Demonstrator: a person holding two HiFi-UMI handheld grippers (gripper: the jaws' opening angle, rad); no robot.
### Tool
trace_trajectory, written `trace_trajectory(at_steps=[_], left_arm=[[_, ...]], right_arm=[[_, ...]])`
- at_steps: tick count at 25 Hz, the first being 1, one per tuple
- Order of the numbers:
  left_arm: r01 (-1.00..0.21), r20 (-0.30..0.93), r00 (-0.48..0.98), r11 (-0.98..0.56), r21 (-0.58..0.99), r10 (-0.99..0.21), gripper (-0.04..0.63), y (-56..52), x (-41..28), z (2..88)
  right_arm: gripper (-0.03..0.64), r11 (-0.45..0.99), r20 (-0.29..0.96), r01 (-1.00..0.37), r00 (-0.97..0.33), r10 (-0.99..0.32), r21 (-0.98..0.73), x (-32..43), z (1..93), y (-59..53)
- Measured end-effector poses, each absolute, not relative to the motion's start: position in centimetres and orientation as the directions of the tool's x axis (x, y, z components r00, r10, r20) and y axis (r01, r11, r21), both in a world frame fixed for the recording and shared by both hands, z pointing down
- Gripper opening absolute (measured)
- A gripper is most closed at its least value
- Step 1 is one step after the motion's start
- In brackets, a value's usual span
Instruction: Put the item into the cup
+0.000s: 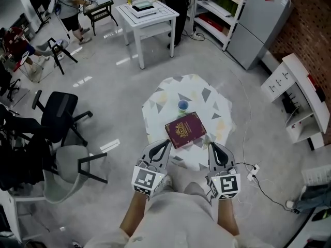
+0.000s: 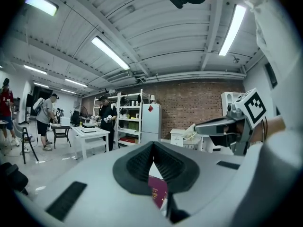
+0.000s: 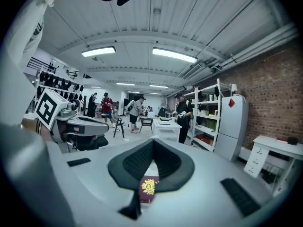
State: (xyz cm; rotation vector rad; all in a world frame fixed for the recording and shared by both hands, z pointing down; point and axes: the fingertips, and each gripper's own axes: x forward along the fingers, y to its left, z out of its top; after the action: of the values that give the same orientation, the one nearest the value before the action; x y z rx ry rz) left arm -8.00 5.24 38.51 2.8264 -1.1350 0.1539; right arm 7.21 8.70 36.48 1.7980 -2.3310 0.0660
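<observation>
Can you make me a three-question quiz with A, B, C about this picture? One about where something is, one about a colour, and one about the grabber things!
1. Where does the booklet lie?
A on the table
B on the floor
C on a chair

2. What colour is the cup?
A yellow
B blue
C black

3. How are the two hand-held grippers?
A wide open
B gripping the booklet
C shut and empty

Answers:
1 A: the booklet lies flat on the table.
2 B: the cup behind it looks blue.
3 C: the jaws of the left hand-held gripper and the right hand-held gripper meet with nothing between them.
</observation>
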Motion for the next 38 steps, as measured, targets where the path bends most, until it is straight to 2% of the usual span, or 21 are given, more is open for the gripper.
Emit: trace_trajectory(at_steps=[13, 28, 38], left_arm=[[-0.687, 0.160, 0.722, -0.724, 0.056, -0.673, 0.012, -0.4, -5.7, 39.7], [-0.798, 0.269, 0.590, -0.601, 0.052, -0.761, 0.012, -6.6, -1.3, 44.2], [-0.834, 0.352, 0.521, -0.551, 0.018, -0.778, 0.012, -8.3, 1.0, 47.1]], right_arm=[[0.005, 0.260, 0.210, -0.963, -0.239, -0.948, 0.077, 9.1, 37.8, 3.7], [0.005, 0.416, 0.269, -0.909, -0.402, -0.875, -0.007, 13.9, 42.1, -4.9], [0.005, 0.501, 0.296, -0.859, -0.507, -0.809, -0.102, 14.8, 46.6, -8.7]])
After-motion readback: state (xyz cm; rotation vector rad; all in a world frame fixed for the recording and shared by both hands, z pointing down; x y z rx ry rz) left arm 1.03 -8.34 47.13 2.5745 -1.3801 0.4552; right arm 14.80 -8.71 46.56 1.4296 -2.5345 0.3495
